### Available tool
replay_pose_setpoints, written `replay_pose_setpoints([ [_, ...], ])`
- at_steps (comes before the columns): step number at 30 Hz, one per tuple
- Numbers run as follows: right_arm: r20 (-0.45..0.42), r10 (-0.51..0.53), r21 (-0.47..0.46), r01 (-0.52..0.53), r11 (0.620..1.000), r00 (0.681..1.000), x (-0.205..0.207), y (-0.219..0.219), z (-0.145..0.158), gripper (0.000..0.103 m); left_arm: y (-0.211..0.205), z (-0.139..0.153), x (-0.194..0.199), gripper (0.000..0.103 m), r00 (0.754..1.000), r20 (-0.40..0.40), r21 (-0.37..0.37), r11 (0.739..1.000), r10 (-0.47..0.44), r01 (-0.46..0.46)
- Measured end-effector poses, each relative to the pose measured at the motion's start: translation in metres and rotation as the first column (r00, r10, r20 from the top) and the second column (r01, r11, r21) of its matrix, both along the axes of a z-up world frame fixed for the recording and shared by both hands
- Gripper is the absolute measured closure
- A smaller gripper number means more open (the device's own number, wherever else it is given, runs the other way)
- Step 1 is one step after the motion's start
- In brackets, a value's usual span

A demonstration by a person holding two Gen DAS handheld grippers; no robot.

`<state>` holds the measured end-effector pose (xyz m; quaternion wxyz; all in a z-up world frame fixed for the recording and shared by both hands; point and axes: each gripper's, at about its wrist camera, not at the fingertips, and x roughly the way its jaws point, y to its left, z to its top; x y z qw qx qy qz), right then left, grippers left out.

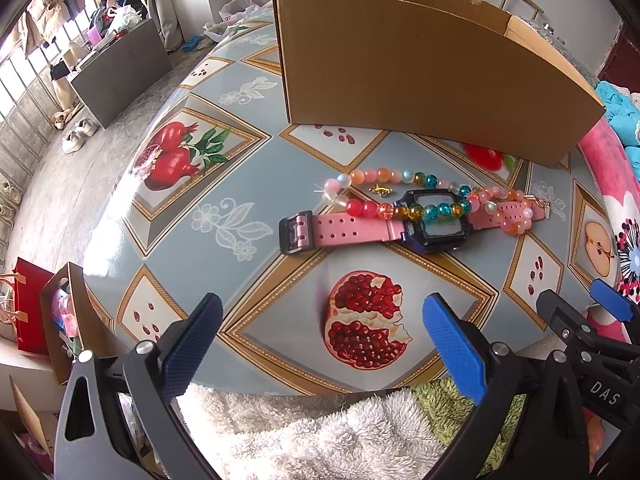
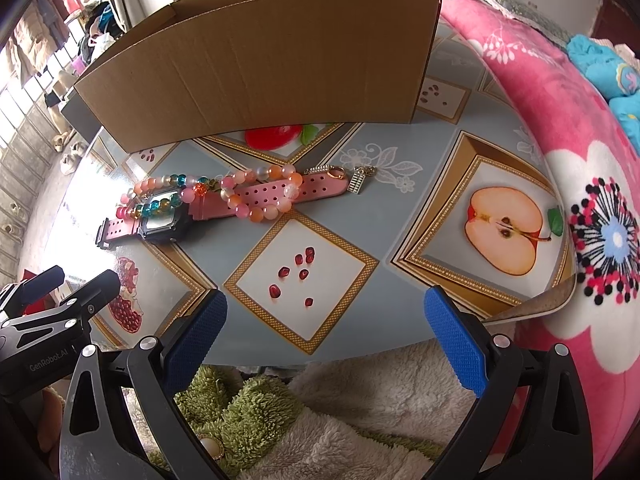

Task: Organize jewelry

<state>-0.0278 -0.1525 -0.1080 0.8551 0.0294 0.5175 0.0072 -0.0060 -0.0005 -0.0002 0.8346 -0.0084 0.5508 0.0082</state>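
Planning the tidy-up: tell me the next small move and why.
Probably move the open left hand-held gripper forward to the multicolored bead bracelet, since it lies across the pink watch and must come off first; the cardboard box waits behind.

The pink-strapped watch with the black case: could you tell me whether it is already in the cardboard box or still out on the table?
Out: the pink-strapped black-cased watch lies flat on the table before the brown cardboard box.

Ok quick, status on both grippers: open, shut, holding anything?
Left gripper: open, holding nothing, short of the watch and bead bracelets.
Right gripper: open, holding nothing, over the table's near edge.
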Motion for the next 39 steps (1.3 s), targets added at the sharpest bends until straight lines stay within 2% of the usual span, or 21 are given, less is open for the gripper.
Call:
replay_pose_setpoints([
  [39, 0.002, 0.001, 0.003, -0.001, 1.0, 1.0, 0.0009, 0.0031, 0.0006, 0.008, 0.0041, 0.0008, -0.0012, 0.005, 1.0, 0.004, 0.009, 1.0, 0.003, -0.003],
])
